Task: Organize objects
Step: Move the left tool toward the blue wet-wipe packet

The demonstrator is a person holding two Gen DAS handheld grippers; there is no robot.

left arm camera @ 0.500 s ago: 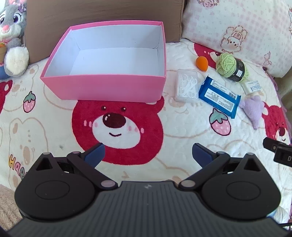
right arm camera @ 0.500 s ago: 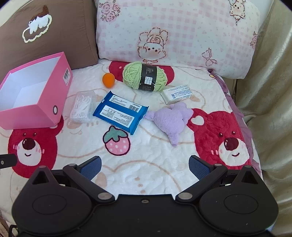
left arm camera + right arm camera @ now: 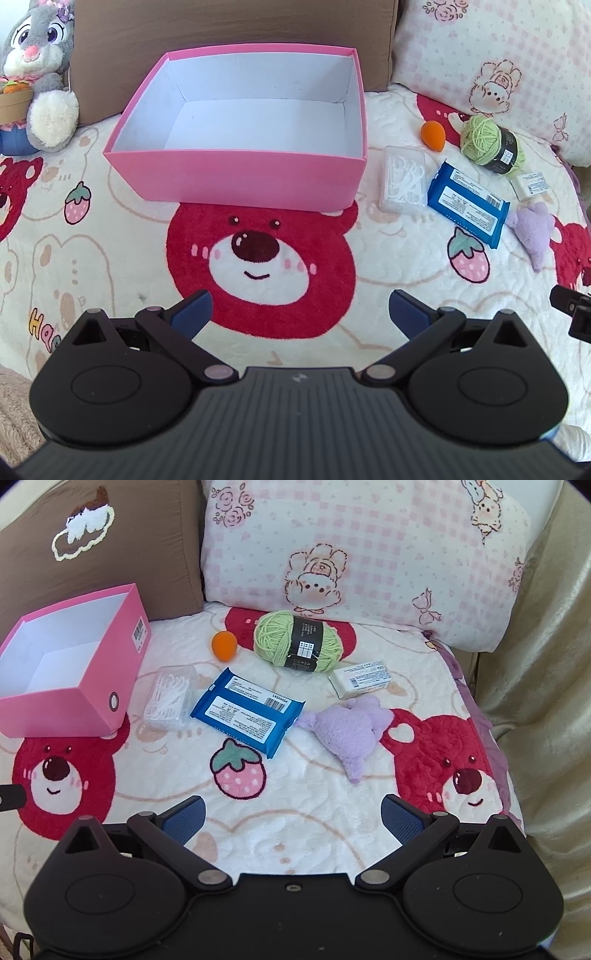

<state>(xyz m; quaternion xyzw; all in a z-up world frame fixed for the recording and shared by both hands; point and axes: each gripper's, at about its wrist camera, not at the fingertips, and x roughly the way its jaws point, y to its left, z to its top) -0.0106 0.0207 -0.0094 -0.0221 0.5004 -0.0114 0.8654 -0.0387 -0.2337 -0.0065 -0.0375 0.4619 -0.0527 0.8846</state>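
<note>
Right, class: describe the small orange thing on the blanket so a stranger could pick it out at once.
Start at the open pink box. To its right, at the back of the blanket near the pillows, lies a ball of green yarn. The orange sponge sits just left of the yarn: egg-shaped, plain, the smallest item and the only orange one.

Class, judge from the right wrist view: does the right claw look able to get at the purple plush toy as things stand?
Probably yes. The right claw is open and empty, and only bare blanket lies between it and the purple plush toy. The blue wipes pack beside the toy looks clear of a straight approach.
</note>
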